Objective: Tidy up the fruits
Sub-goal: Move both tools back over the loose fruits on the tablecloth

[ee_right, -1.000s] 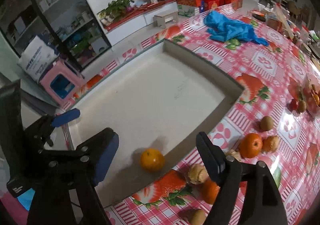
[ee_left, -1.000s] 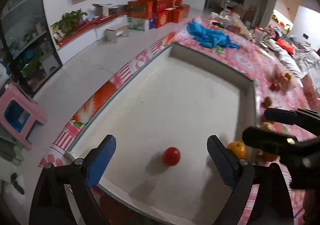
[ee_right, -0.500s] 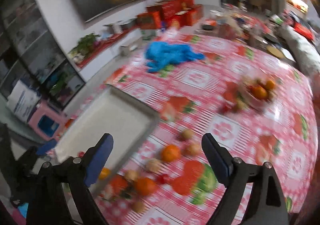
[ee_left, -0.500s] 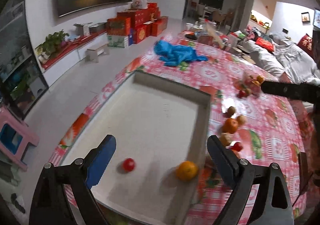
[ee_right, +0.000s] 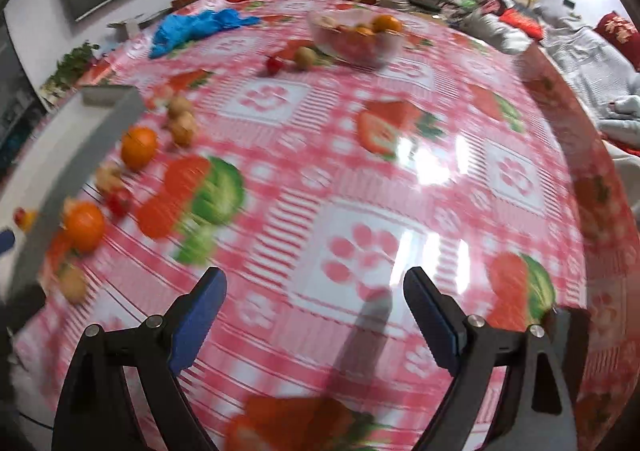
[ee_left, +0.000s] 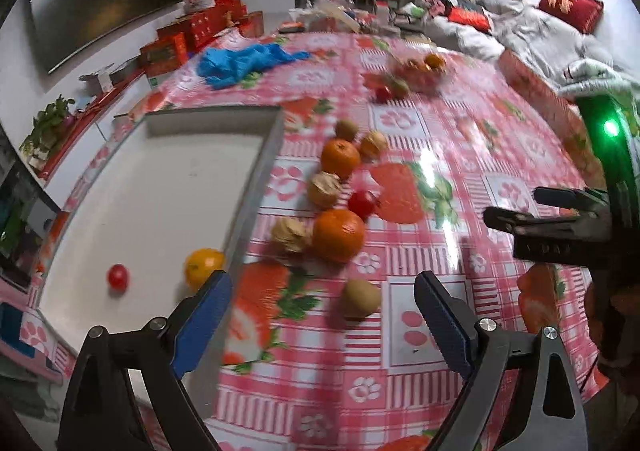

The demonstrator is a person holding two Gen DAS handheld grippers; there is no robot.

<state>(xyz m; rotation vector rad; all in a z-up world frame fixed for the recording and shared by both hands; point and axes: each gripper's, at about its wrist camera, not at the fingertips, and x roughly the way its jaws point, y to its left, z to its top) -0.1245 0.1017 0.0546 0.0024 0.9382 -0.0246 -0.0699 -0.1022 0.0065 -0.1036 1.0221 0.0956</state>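
Both claws, left (ee_left: pixel 322 315) and right (ee_right: pixel 314 309), gape empty; centre your left over the kiwi (ee_left: pixel 361 298) before clenching, then carry it to the tray (ee_left: pixel 256 175).

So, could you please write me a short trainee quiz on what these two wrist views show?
1. True or false: the left gripper is shut on a fruit.
2. How many fruits lie inside the tray?
3. What lies between the right gripper's fingers? A) an orange B) bare tablecloth C) a kiwi

Key
1. False: its jaws stand open, empty.
2. Two: the small red fruit and the yellow-orange fruit.
3. B: only tablecloth shows there.
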